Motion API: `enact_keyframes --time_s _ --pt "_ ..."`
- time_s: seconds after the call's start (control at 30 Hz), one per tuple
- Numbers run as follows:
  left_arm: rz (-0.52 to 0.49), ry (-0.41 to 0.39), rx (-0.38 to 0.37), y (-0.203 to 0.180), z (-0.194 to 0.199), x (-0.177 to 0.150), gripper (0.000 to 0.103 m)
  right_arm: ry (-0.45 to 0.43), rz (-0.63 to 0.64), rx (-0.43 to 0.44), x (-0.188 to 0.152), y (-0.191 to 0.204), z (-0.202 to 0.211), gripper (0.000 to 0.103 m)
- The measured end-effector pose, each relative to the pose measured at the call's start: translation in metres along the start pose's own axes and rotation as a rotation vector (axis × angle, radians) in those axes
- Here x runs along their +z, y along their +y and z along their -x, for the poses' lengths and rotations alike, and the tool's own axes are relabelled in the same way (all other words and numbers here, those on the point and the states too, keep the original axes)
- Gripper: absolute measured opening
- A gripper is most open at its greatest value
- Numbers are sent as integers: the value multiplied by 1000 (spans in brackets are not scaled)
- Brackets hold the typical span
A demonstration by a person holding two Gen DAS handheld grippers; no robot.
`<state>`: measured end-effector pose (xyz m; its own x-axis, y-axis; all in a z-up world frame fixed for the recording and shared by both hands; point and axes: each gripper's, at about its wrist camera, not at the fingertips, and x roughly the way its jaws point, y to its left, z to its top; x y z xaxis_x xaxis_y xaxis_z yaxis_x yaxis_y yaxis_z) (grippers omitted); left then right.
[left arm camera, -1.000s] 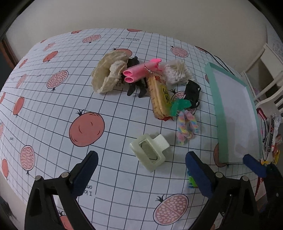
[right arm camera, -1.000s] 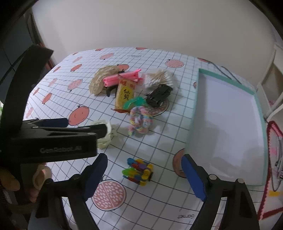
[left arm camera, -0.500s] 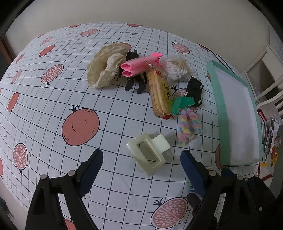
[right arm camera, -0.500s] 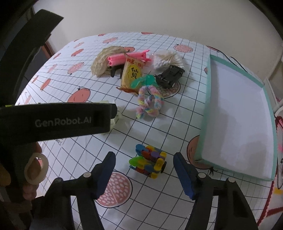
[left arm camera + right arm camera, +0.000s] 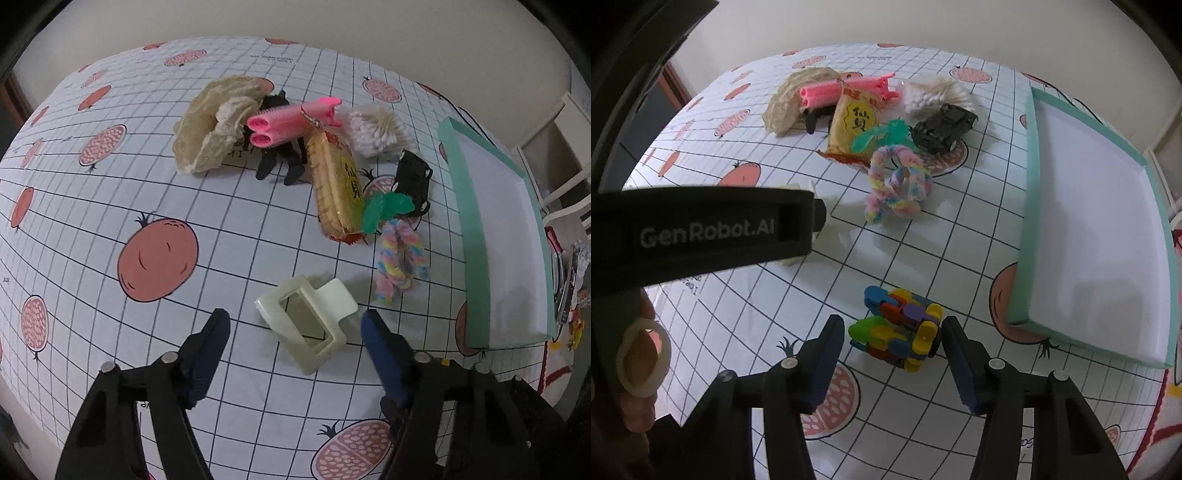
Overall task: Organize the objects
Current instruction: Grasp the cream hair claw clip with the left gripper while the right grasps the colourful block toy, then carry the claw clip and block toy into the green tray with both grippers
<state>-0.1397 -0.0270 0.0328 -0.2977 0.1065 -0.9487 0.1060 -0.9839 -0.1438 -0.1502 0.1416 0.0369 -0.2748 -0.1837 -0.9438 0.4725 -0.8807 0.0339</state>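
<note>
Surface: white grid tablecloth printed with red fruit. Left gripper closing around pale green plastic hair claw, untouched. Right gripper closing around multicoloured linked-block toy, pads apart.

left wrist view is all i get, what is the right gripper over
Observer: The right gripper straddles a multicoloured linked-block toy, and its fingers are closing.
Operator: gripped yet
Observer: Not yet. The finger on the picture's left has a gap to the toy.
Operator: where's that toy vs the tray
Observer: On the tablecloth, outside the teal tray, just left of its near corner.
</note>
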Motion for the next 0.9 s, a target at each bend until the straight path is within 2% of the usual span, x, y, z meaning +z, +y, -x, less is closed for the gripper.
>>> enact_keyframes --time_s 0.23,0.4,0.53,0.6,0.9 --pt "12 8 2 3 -6 4 70 9 4 -12 0 2 -4 53" --pt "2 14 2 1 -9 4 57 12 -6 -9 0 0 -4 52" --pt "-4 10 7 1 -8 4 56 9 -12 -12 0 -1 -4 52" --pt "-7 7 9 2 -8 5 51 2 -21 -2 1 -3 -1 52" --pt "24 -8 8 13 3 9 51 -54 -33 5 3 -9 14 52"
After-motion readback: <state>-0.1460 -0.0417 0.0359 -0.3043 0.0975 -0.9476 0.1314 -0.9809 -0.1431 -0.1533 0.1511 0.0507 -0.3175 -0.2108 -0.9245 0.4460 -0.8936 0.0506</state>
